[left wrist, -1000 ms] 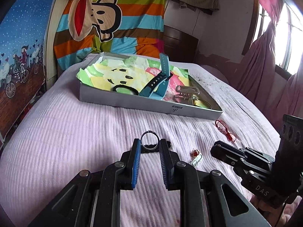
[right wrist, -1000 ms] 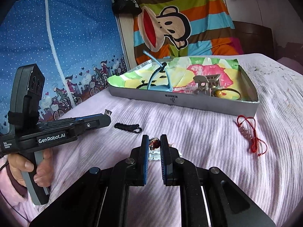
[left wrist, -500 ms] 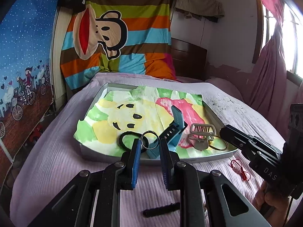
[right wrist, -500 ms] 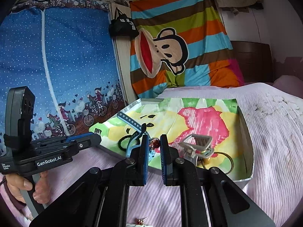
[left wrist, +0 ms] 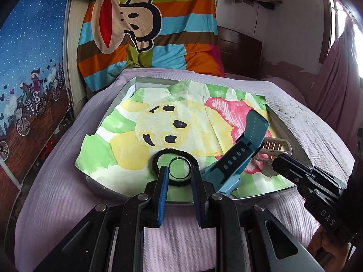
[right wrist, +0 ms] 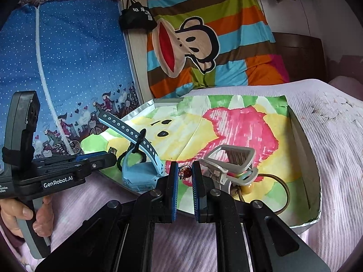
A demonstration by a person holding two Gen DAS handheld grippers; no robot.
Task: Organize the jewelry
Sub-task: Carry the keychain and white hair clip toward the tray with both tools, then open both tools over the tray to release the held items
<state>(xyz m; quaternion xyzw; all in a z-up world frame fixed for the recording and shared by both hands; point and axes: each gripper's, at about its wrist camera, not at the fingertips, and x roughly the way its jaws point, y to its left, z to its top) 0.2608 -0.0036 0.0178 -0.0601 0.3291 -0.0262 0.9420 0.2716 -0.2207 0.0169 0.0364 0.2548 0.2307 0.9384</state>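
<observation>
We had the left gripper (left wrist: 179, 174) closed on a thin metal ring (left wrist: 179, 167), which stood upright between the blue pads, held over the near edge of the tray (left wrist: 127, 86). Just behind the ring, a black hair tie (left wrist: 158, 155) lay on the painted paper lining (left wrist: 188, 117) of the tray. To its right, the blue watch (left wrist: 240, 156) rested with one strap rising at a tilt, and a pale hair clip (left wrist: 275, 145) sat beyond it.

Our right gripper (right wrist: 184, 174) was clamped on a small reddish bead ornament (right wrist: 184, 172), its pads nearly together around it, also above the tray's near side. From that view the blue watch stood just left of the fingers and the grey-white hair clip just right of them, with a yellow bead (right wrist: 247, 188) and a thin dark loop (right wrist: 281, 185) lying under and beside the clip.

The tray sat on a pale purple bedspread (left wrist: 56, 195). A striped monkey blanket (left wrist: 145, 29) hung behind the bed. One hand (right wrist: 22, 215) gripped the left tool's handle at the left edge of the right view.
</observation>
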